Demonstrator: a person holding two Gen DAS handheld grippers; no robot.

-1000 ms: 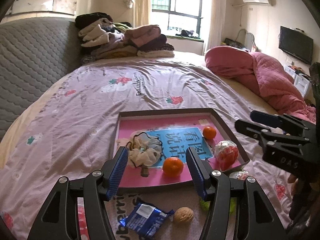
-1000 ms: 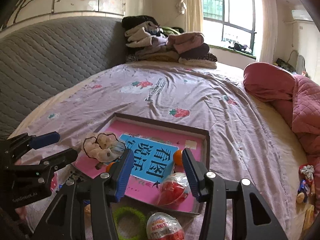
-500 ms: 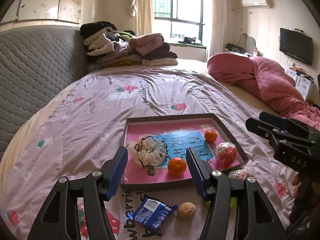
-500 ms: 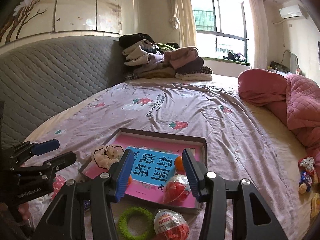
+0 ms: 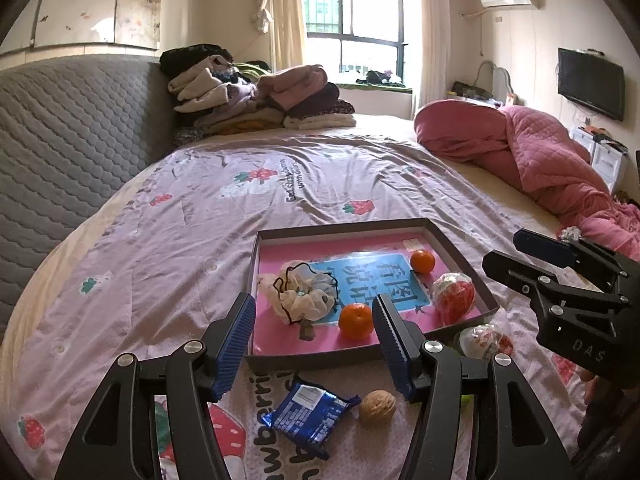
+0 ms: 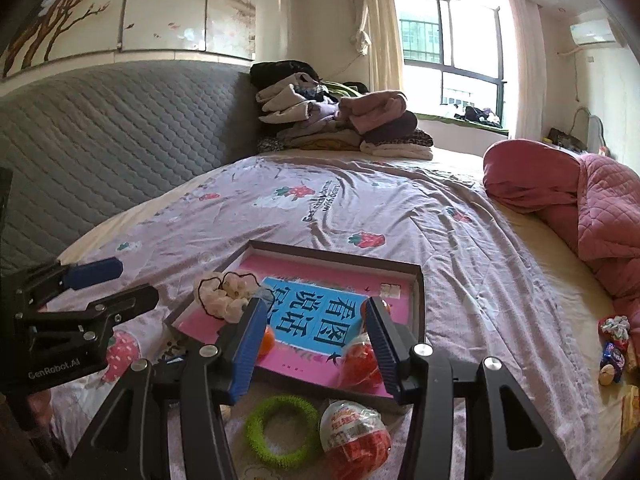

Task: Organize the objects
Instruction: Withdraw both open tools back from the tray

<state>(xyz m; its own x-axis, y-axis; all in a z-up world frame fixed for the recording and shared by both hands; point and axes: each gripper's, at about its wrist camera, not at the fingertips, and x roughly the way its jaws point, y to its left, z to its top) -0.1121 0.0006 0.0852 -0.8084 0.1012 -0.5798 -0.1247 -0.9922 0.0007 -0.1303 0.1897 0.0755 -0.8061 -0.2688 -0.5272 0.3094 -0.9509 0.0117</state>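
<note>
A dark-rimmed tray (image 5: 340, 227) with a pink floor lies on the bedsheet. It holds a cream scrunchie (image 5: 304, 296), two oranges (image 5: 355, 320) (image 5: 422, 261) and a red-and-white toy egg (image 5: 454, 298). In front of the tray lie a blue snack packet (image 5: 308, 412), a walnut (image 5: 377, 406), a green ring (image 6: 253, 432) and a second toy egg (image 6: 354, 436). My left gripper (image 5: 314, 332) hovers open and empty over the tray's near edge. My right gripper (image 6: 314, 328) is open and empty too, above the ring and egg. Each gripper shows in the other's view: the right (image 5: 506, 252), the left (image 6: 134, 283).
A pile of folded clothes (image 5: 256, 96) sits at the head of the bed by the grey quilted headboard (image 5: 72, 136). A pink quilt (image 5: 528, 156) is bunched along the right side. Small toys (image 6: 614, 348) lie at the bed's right edge.
Both grippers have drawn back a little from the tray, so more of the bed in front of it shows. Their jaws look the same width. Nothing was picked up.
</note>
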